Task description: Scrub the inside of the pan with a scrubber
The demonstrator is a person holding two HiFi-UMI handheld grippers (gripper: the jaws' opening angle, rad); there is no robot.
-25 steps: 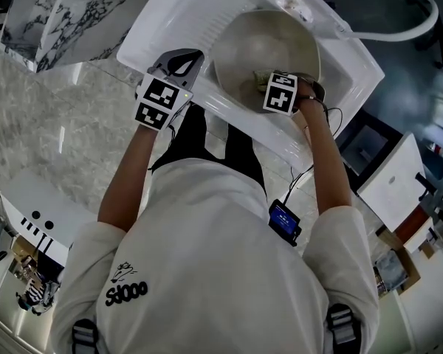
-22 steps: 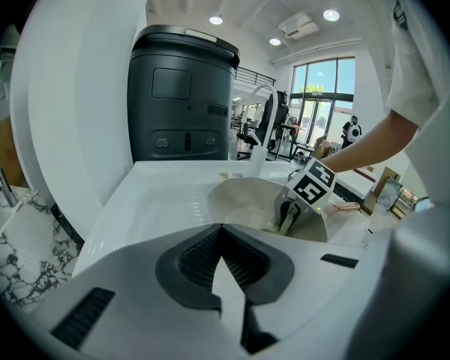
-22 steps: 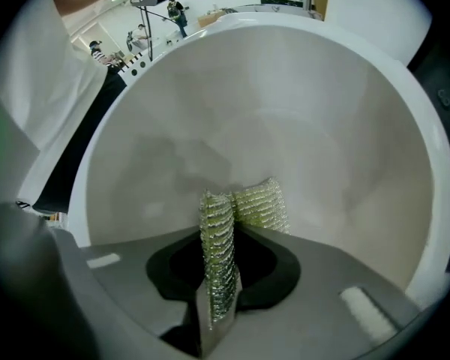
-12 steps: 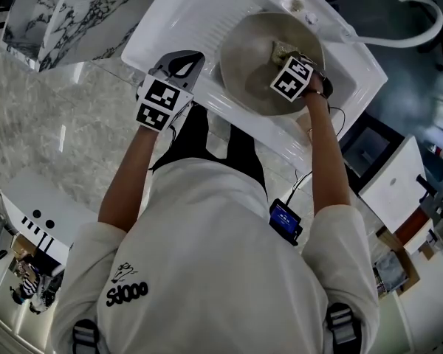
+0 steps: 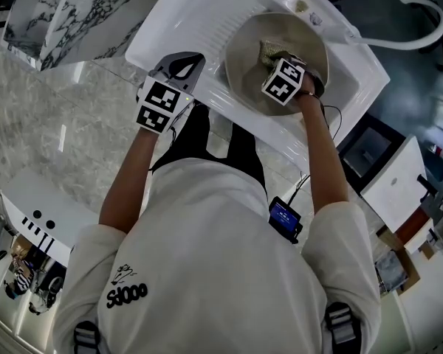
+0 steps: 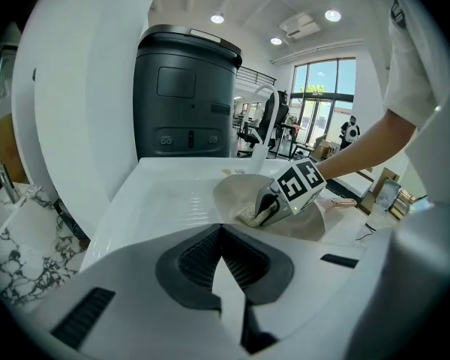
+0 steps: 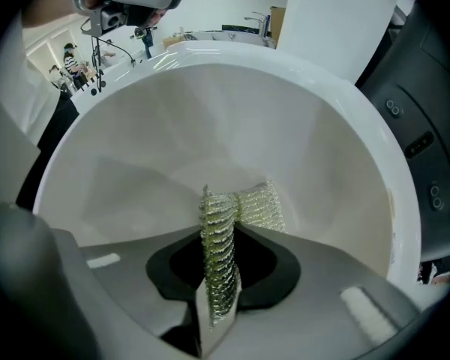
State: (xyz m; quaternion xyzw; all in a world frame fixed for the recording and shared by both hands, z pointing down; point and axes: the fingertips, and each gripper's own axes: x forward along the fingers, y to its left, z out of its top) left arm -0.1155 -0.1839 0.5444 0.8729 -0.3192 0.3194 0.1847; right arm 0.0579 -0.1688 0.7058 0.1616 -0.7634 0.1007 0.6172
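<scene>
Right gripper (image 7: 219,238) clamps scrubber (image 7: 259,205) — inside pan (image 5: 244,57).

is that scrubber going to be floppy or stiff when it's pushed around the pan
Probably soft and floppy: the mesh scrubber is pinched into a thin fold in the right tongs. Likely light, and its free end should flatten against the pan.

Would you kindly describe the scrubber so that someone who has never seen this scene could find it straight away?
Start at the white sink; in its basin sits a round beige pan. Inside the pan, pinched in the right tool, is the scrubber: a glittery, silvery-green knitted pad, the only textured, sparkling thing against the smooth pan and sink.
</scene>
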